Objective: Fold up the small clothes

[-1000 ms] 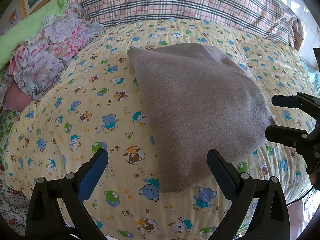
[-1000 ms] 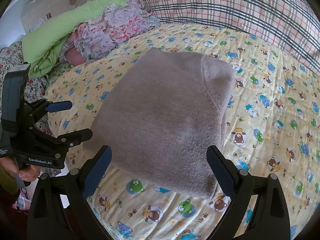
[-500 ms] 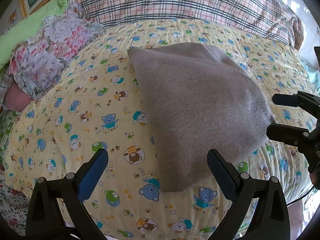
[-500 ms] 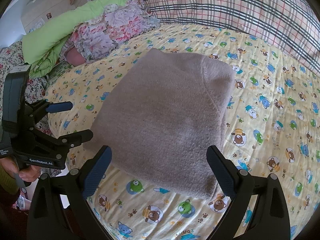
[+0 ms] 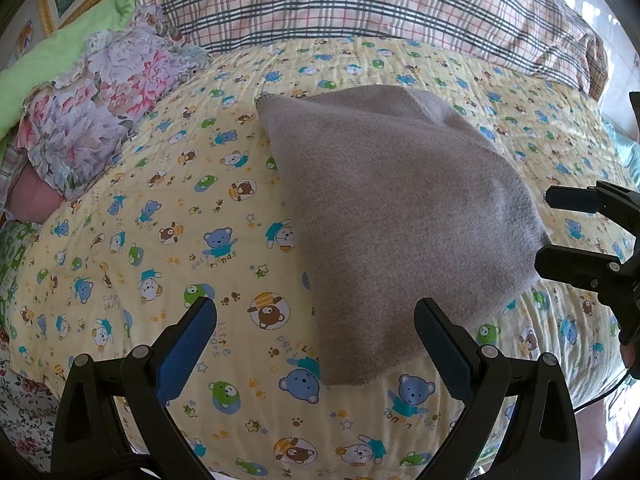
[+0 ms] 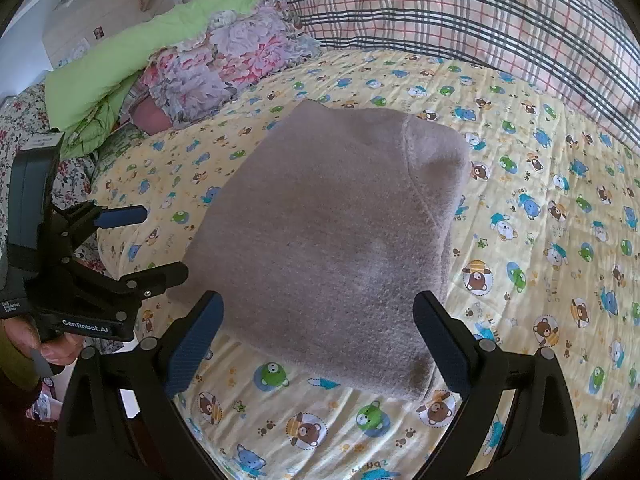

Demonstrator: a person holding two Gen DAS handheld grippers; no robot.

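Grey fleece garment point(image 6: 320, 240) folded into a plump square on bear-print quilt point(image 5: 160, 240), both tongs spread, empty.

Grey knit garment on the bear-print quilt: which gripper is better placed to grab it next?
Right, tentatively. The right gripper, open, straddles the grey knit garment's near edge; the left gripper, also open, frames mostly bear-print quilt.

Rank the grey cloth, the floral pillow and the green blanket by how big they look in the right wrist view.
1. Grey cloth, by far the largest.
2. Floral pillow.
3. Green blanket, close to the pillow and farther off, so their order is unsure.
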